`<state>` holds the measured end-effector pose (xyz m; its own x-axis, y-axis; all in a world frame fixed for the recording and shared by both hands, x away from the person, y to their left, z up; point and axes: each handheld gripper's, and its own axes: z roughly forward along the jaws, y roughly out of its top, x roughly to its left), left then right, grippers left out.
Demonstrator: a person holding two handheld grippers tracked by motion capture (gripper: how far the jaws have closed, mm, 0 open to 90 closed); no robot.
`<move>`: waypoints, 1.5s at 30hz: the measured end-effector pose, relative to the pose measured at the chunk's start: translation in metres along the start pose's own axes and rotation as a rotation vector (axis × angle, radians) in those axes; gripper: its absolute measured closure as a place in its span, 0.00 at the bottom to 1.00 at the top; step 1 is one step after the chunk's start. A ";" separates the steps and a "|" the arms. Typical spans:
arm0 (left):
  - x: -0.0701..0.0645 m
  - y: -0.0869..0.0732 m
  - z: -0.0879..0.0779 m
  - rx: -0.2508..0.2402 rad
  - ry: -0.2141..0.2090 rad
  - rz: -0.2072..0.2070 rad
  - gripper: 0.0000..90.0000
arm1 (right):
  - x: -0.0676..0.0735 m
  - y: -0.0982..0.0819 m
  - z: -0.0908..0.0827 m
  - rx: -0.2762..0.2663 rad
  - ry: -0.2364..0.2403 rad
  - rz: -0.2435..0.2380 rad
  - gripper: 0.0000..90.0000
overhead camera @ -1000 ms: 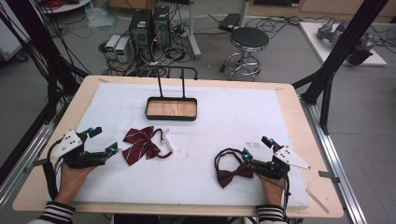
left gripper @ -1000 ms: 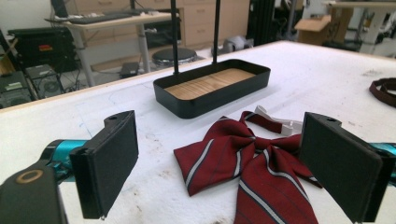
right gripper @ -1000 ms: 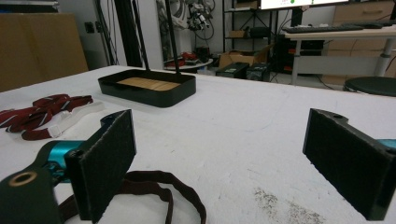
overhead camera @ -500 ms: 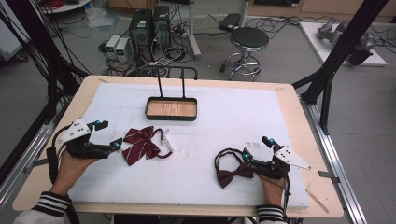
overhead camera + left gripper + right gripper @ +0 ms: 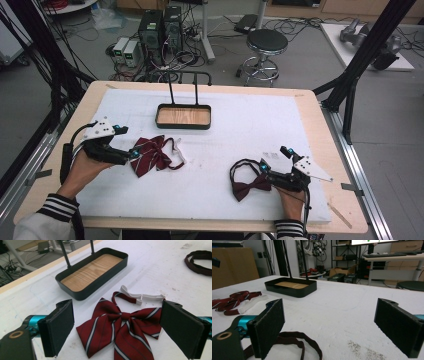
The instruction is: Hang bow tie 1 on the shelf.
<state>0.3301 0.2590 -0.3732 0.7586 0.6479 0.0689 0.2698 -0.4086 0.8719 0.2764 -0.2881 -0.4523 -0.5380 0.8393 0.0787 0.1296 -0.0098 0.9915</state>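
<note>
1. The left gripper (image 5: 125,150) sits low over the near-left part of the white worktop (image 5: 240,125), held in the person's left hand (image 5: 82,167); its jaws are spread wide and grasp nothing.
2. In the left gripper view the striped bow tie (image 5: 122,330) lies flat on the worktop between the two black jaws, its knot about midway, and neither jaw pad clearly touches the cloth.
3. That tie is dark red with pale stripes; its white neck strap (image 5: 142,296) trails off on the far side of the knot, toward the tray.
4. The black tray (image 5: 183,117) with a wooden floor stands at the far middle of the worktop, apart from the striped tie, with two thin black posts rising from its far edge.
5. The right gripper (image 5: 274,162) rests at the near right, in the person's right hand (image 5: 290,197); its jaws too stand released.
6. A plain dark maroon bow tie (image 5: 250,186) lies just left of the right gripper, its dark band (image 5: 297,343) looped on the worktop near the jaws; whether a jaw touches the band is hard to tell from these angles.
7. The two ties lie well apart.
</note>
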 end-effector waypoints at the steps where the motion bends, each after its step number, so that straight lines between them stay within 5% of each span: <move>1: 0.000 0.000 0.000 0.000 0.000 0.000 0.14 | 0.000 0.000 0.000 0.000 0.000 0.000 0.10; 16: -0.004 0.022 0.028 0.130 -0.049 0.013 0.15 | 0.000 0.000 0.000 0.002 -0.001 0.001 0.10; 25: -0.004 0.023 0.050 0.235 -0.065 0.036 0.15 | 0.001 0.000 0.000 0.002 -0.001 0.001 0.10; 45: -0.004 0.020 0.078 0.379 -0.127 0.084 0.21 | 0.001 0.000 0.000 0.005 0.001 0.002 0.10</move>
<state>0.3789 0.1979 -0.3942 0.8479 0.5277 0.0510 0.3854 -0.6796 0.6242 0.2754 -0.2872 -0.4522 -0.5383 0.8389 0.0810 0.1354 -0.0088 0.9908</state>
